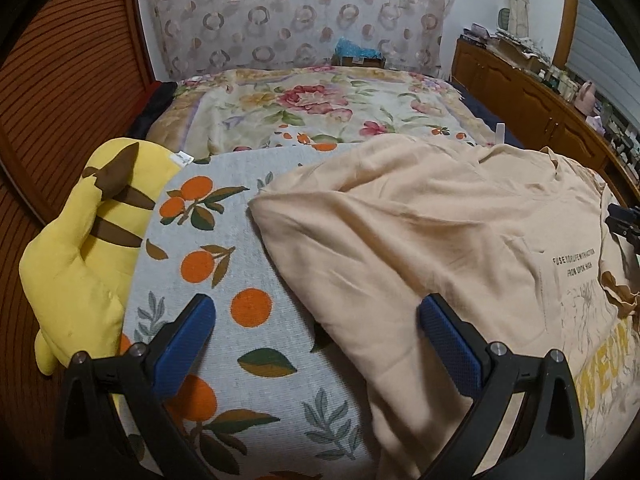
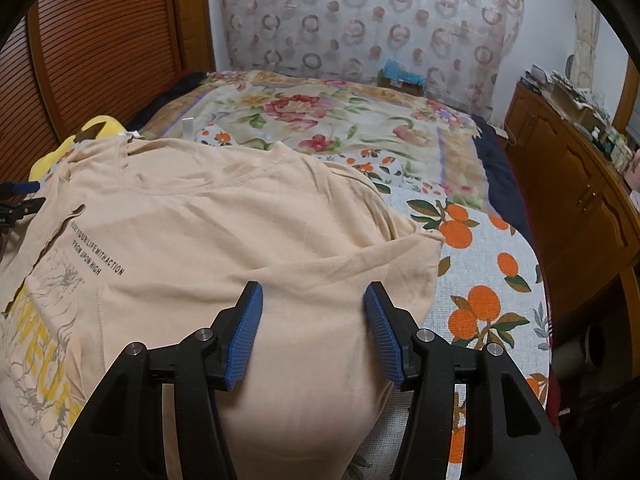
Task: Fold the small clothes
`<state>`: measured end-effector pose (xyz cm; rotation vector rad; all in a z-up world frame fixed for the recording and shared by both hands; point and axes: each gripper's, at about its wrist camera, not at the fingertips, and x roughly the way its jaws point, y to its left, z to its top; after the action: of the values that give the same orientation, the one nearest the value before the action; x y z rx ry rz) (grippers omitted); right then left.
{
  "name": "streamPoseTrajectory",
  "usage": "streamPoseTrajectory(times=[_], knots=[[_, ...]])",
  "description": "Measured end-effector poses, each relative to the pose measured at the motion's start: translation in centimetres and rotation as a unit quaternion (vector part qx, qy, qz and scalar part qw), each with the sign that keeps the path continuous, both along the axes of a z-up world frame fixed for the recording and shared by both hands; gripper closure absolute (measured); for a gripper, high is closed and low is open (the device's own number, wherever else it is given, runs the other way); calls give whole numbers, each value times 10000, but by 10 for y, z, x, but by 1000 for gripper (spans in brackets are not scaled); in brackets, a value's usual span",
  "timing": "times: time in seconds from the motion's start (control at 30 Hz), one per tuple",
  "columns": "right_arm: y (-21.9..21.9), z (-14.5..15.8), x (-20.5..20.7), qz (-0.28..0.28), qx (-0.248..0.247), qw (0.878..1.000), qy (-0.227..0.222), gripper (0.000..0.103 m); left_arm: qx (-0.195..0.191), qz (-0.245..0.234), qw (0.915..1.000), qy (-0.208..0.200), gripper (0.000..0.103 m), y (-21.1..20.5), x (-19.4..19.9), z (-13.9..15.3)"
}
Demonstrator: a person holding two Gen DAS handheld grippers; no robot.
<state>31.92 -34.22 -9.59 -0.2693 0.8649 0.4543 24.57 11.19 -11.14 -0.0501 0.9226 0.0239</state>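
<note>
A beige T-shirt [image 1: 420, 240] with dark lettering and a yellow print lies spread on the orange-print blanket [image 1: 224, 256], its side folded over. My left gripper [image 1: 318, 318] stands wide open above the shirt's left edge, one pad over the blanket, the other over the cloth, nothing held. In the right wrist view the same T-shirt [image 2: 208, 232] fills the left and middle. My right gripper [image 2: 314, 310] hovers open over its right side, with fabric lying flat under the gap and no pad pressing on it. The blanket [image 2: 484, 280] shows beyond the shirt's right edge.
A yellow plush toy [image 1: 76, 256] lies left of the blanket against a slatted wooden panel [image 1: 60, 80]. A floral quilt [image 1: 320, 108] covers the far bed. A wooden cabinet [image 2: 572, 184] with clutter on top runs along the right. A patterned curtain [image 2: 372, 16] hangs behind.
</note>
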Motion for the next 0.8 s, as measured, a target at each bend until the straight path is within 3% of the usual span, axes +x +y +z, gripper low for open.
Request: streamPoseTrajectory(times=[0.4,0.7,0.8], knots=[[3,1,0,-33,116,9999,23,46,-13,7,10000,-2,0,1,0,-1],[-22,9,10,-511,54,9985,-169,46,-40,-69,10000,40,0,1,2,0],[-28,6,14,-594,89,9982,-35,46,-128,-131,9998,53,6,4,7,4]])
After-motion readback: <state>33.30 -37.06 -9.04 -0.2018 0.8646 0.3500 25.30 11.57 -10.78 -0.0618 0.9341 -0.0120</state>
